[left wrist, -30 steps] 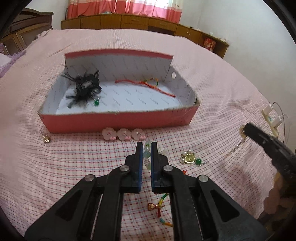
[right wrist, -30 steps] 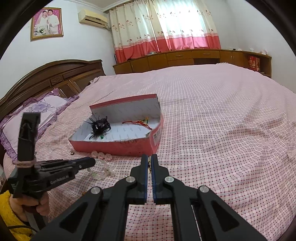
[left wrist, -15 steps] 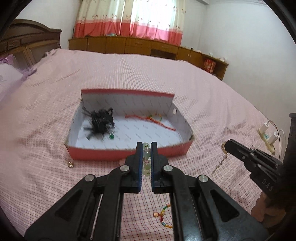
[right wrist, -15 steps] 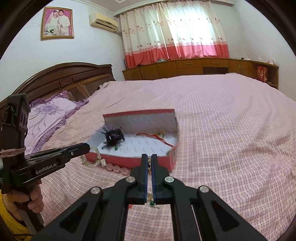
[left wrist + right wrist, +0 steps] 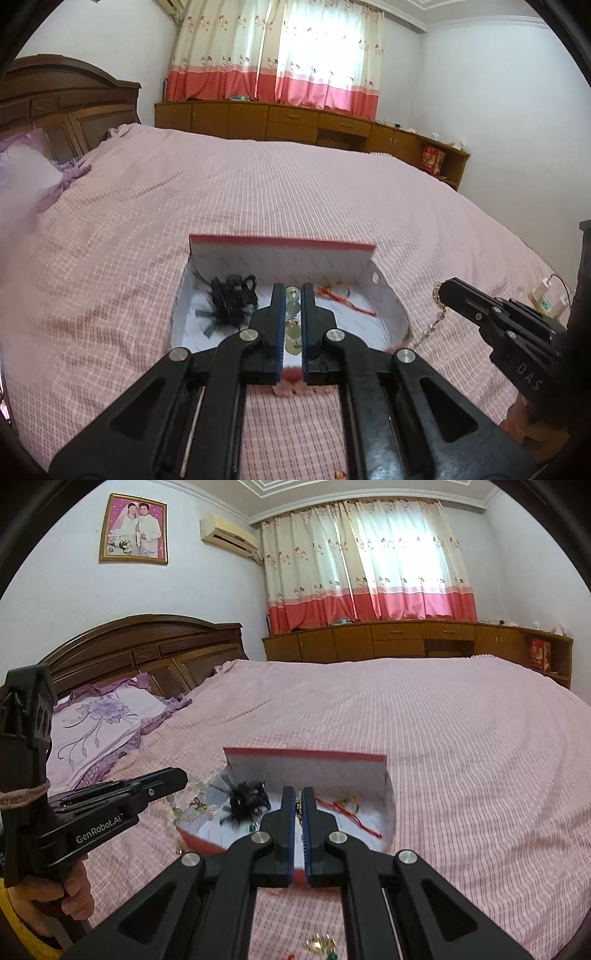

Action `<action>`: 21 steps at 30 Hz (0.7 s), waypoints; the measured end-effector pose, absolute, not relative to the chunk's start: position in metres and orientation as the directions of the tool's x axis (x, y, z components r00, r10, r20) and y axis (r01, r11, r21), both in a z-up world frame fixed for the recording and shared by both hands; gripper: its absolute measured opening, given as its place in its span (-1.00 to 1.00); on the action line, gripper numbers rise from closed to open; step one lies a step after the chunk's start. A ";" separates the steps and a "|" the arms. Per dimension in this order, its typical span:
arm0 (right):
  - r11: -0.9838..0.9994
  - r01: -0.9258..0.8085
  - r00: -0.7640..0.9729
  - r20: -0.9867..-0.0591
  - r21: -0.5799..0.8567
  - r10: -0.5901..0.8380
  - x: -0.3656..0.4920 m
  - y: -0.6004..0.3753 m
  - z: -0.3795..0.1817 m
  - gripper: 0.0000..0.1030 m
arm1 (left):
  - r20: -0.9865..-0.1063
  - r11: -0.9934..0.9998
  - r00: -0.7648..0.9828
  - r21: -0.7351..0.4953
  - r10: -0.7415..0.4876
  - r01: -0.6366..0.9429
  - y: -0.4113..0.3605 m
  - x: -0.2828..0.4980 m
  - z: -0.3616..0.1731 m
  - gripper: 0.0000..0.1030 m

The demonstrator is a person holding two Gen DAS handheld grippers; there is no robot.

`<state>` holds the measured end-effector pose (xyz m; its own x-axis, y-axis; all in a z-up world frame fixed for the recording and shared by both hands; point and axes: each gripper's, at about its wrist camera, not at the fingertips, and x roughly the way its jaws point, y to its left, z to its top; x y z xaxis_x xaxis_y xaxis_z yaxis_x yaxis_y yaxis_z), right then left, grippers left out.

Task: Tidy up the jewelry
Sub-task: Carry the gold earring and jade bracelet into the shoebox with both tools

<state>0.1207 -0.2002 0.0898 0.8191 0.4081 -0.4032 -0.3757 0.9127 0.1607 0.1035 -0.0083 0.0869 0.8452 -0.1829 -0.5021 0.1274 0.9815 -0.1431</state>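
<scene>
A pink box point(image 5: 280, 244) with a white inside lies on the bed; it also shows in the right wrist view point(image 5: 306, 755). In it are a black feather piece point(image 5: 229, 297) and a red cord bracelet point(image 5: 347, 301). My left gripper point(image 5: 292, 291) is shut on a pale green bead bracelet point(image 5: 291, 306) and holds it above the box; the bracelet point(image 5: 192, 805) hangs from it in the right wrist view. My right gripper point(image 5: 298, 794) is shut on a thin beaded chain point(image 5: 430, 326), which dangles by the box's right end.
Small gold and green trinkets point(image 5: 319, 943) lie on the pink checked bedspread point(image 5: 461, 757) in front of the box. A purple pillow point(image 5: 99, 720) and wooden headboard point(image 5: 147, 653) are at the left. A charger point(image 5: 546, 299) lies at the right.
Both grippers have risen from the bedspread with their pieces and moved toward the box. The bead bracelet now hangs over the box's inside.
</scene>
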 end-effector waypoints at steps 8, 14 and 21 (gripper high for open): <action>0.914 -0.375 0.821 -0.403 0.154 0.404 0.150 -0.187 0.093 -0.91 | -0.493 0.983 0.853 -0.145 -0.171 0.113 0.000 0.131 0.086 -1.00; 0.919 -0.362 0.816 -0.424 0.155 0.393 0.174 -0.183 0.084 -0.91 | -0.515 0.985 0.843 -0.141 -0.156 0.096 0.003 0.151 0.072 -1.00; 0.928 -0.336 0.798 -0.475 0.159 0.370 0.203 -0.181 0.060 -0.91 | -0.547 0.989 0.826 -0.127 -0.136 0.078 0.004 0.174 0.052 -1.00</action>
